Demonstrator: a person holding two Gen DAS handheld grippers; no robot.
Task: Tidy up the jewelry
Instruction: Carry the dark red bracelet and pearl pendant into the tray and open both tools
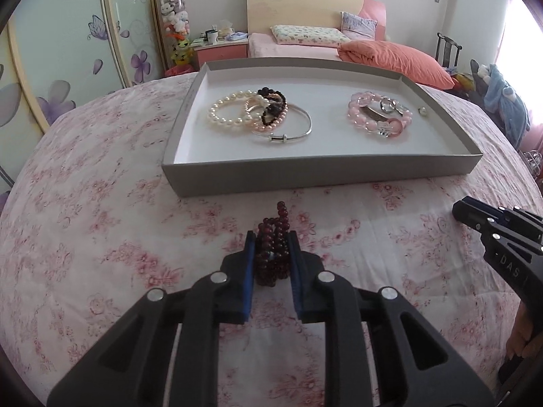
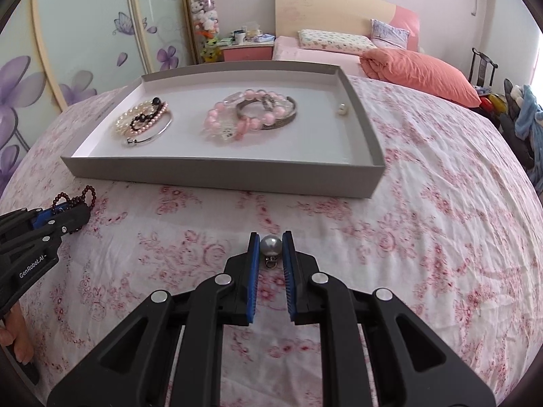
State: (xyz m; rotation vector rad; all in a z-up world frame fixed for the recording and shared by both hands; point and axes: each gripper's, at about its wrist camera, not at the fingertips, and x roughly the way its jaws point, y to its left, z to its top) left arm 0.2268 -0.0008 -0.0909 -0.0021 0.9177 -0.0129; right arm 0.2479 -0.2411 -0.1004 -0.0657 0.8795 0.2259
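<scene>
My left gripper [image 1: 271, 237] is shut on a dark red bead bracelet [image 1: 273, 251], whose loops stick out past the blue pads above the floral sheet. From the right wrist view the left gripper [image 2: 73, 215] shows at the left edge with the dark red bead bracelet [image 2: 76, 196] in it. My right gripper [image 2: 270, 237] is shut on a grey pearl pendant [image 2: 270, 246] with a small metal ring under it. Ahead lies a grey shallow tray [image 1: 305, 173], also seen as the tray [image 2: 220, 171]. It holds pearl and dark bead bracelets with a silver bangle [image 1: 261, 112], pink bead bracelets [image 1: 378, 115] and a small pearl [image 1: 423, 111].
Everything rests on a bed with a pink floral sheet [image 1: 101, 237]. My right gripper [image 1: 456, 212] enters the left wrist view from the right, a hand behind it. Beyond are another bed with an orange pillow [image 1: 397, 57], a wardrobe with purple flowers [image 1: 68, 68] and a nightstand [image 1: 220, 49].
</scene>
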